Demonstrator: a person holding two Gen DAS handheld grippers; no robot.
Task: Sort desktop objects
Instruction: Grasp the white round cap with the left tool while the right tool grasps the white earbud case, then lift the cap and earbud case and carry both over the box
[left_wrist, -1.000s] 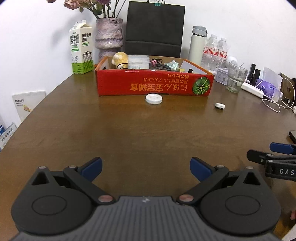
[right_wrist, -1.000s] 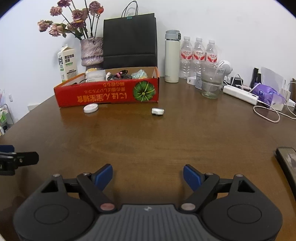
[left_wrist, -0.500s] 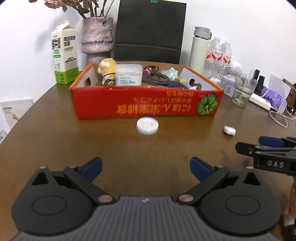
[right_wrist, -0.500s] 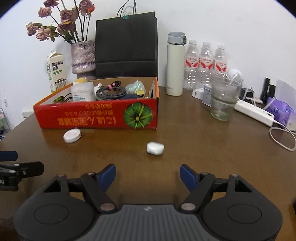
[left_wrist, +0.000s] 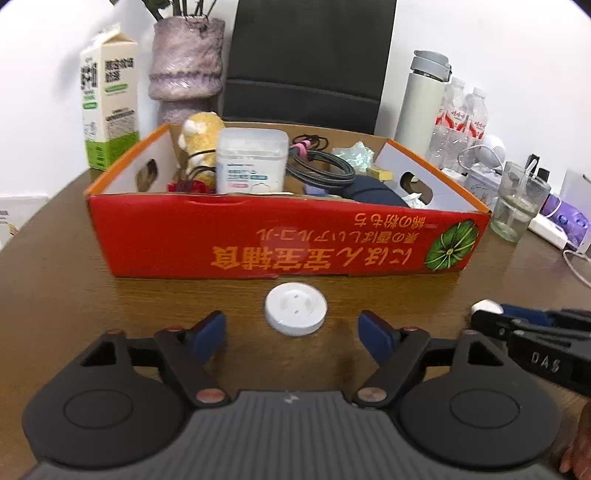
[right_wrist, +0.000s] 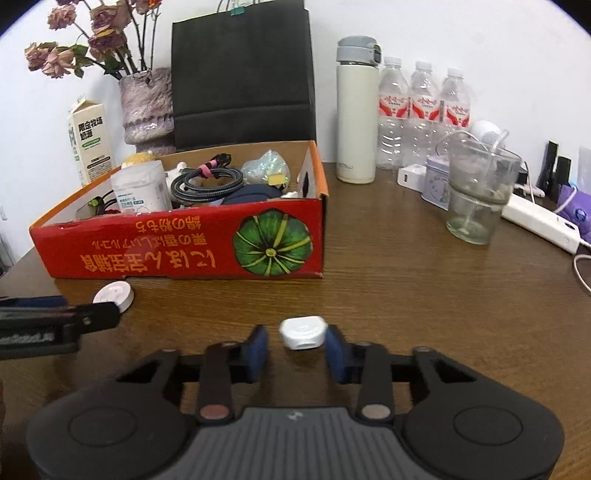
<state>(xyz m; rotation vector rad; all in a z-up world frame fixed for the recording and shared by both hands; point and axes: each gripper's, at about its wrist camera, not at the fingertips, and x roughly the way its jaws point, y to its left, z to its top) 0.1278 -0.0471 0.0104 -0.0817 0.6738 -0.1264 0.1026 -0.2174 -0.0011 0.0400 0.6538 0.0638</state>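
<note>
Your left gripper (left_wrist: 291, 332) is spread wide, low over the table (left_wrist: 74, 288), with the white disc (left_wrist: 296, 309) lying just ahead of its fingertips, in front of the red box (left_wrist: 280, 236). Your right gripper (right_wrist: 295, 347) is partly closed around the small white case (right_wrist: 303, 332): the right pad touches its side, the left pad stands a little apart from it. The case rests on the table, near the box's pumpkin corner.
</note>
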